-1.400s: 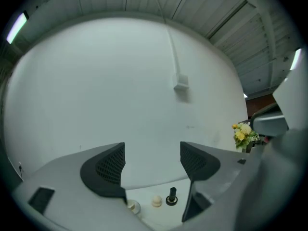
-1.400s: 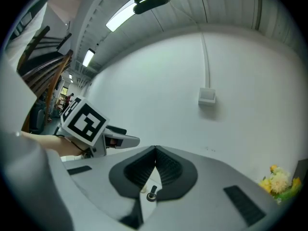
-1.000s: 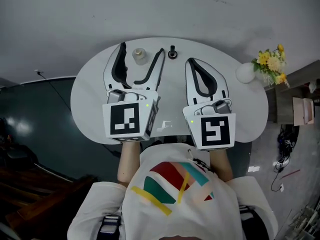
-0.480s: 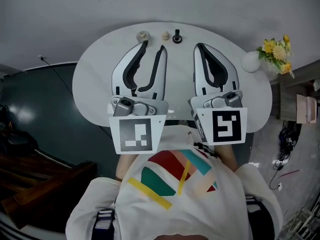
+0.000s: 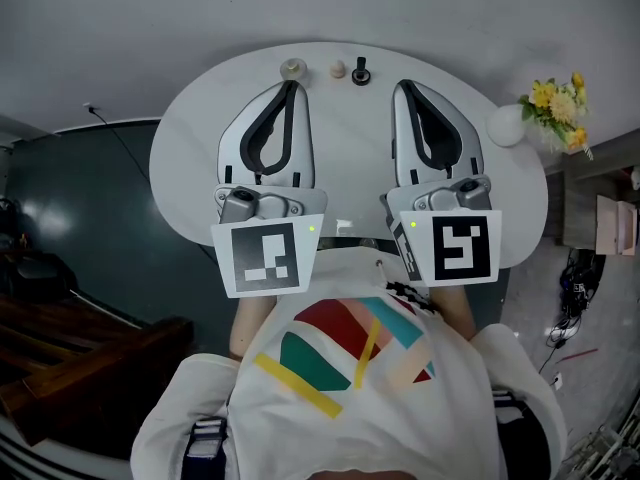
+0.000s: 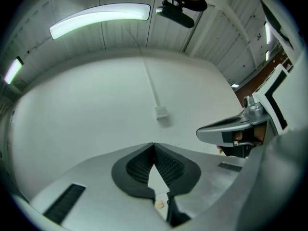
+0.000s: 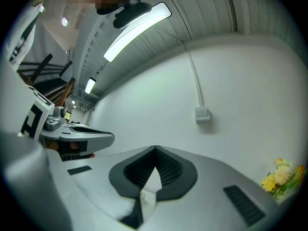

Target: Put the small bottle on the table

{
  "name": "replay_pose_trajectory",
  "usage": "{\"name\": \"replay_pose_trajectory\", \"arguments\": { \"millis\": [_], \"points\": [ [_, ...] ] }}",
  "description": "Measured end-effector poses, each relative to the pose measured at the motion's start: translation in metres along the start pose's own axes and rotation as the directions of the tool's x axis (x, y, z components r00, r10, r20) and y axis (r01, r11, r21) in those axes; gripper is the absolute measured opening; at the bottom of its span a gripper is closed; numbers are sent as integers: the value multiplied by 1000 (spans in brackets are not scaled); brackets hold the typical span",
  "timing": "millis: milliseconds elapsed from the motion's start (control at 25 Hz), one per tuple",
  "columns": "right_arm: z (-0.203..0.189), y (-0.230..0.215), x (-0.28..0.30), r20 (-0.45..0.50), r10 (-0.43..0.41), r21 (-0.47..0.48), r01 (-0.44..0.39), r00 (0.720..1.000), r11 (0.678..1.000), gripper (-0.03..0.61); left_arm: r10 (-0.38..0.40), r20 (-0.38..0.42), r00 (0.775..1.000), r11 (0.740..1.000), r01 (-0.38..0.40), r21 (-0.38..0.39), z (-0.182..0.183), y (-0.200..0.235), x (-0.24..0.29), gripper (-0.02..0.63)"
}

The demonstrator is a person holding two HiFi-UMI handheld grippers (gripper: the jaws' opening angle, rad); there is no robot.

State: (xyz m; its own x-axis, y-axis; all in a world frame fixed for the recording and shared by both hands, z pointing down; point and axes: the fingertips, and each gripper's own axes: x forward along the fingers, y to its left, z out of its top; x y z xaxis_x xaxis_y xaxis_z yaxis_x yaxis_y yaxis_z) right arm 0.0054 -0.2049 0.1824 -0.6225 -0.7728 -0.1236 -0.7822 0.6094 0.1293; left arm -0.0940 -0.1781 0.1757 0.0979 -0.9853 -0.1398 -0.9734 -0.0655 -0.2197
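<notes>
left gripper (image 5: 291,88) has its jaws pressed together on nothing. a second ago they stood wide around the small bottle (image 5: 293,68), which now stands free and upright on the table (image 5: 190,168), just past the tips near the far edge. that reads as the release made, the task likely finished. right gripper (image 5: 402,88) is likewise closed and empty. both are held side by side, pointing away from the person.
</notes>
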Motion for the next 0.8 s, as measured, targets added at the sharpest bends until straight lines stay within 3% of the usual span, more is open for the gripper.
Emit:
{"name": "replay_pose_trajectory", "arguments": {
  "millis": [800],
  "points": [
    [-13, -5, 6, -18, 27, 29, -26, 999, 999, 11, 42, -47, 998, 998, -44, -46, -16, 9, 2, 18]
  ]
}}
